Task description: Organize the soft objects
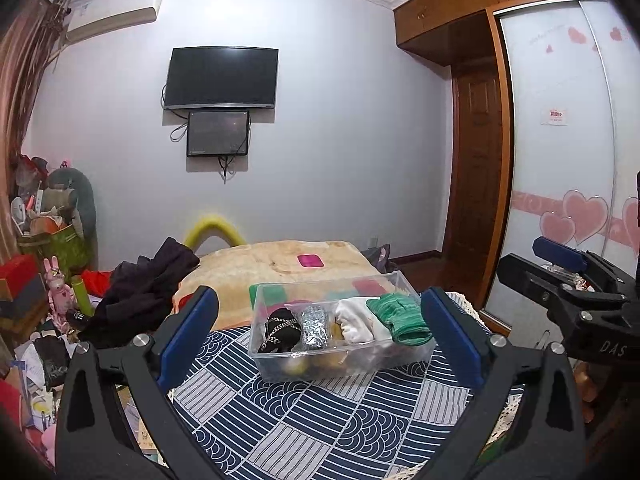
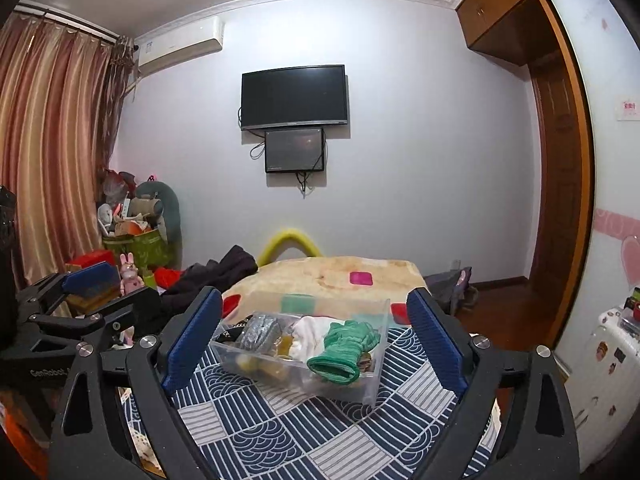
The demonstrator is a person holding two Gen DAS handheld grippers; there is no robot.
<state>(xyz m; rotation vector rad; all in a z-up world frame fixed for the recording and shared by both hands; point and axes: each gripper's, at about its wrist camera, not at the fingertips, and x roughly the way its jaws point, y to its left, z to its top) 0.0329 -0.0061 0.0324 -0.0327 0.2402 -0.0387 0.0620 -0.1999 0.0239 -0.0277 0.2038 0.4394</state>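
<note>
A clear plastic box (image 1: pixel 280 368) (image 2: pixel 360 384) stands on the blue-and-white patterned cloth (image 1: pixel 320 420) (image 2: pixel 280 432). It holds a black item with a gold chain (image 1: pixel 280 330), a silver glittery item (image 1: pixel 315 326) (image 2: pixel 260 330), a white cloth (image 1: pixel 360 322) (image 2: pixel 310 330) and a green knitted item (image 1: pixel 400 318) (image 2: pixel 346 346). My left gripper (image 1: pixel 320 338) is open and empty, held in front of the box. My right gripper (image 2: pixel 314 338) is open and empty, also in front of the box. Each gripper shows at the edge of the other's view, the right one (image 1: pixel 568 280) and the left one (image 2: pixel 92 292).
A beige blanket (image 1: pixel 280 260) (image 2: pixel 340 276) with a pink patch covers the bed behind the box. Dark clothes (image 1: pixel 144 288) (image 2: pixel 216 272) lie piled at the left. Cluttered toys and bags (image 1: pixel 52 240) stand at far left. A wardrobe (image 1: pixel 560 140) is at right.
</note>
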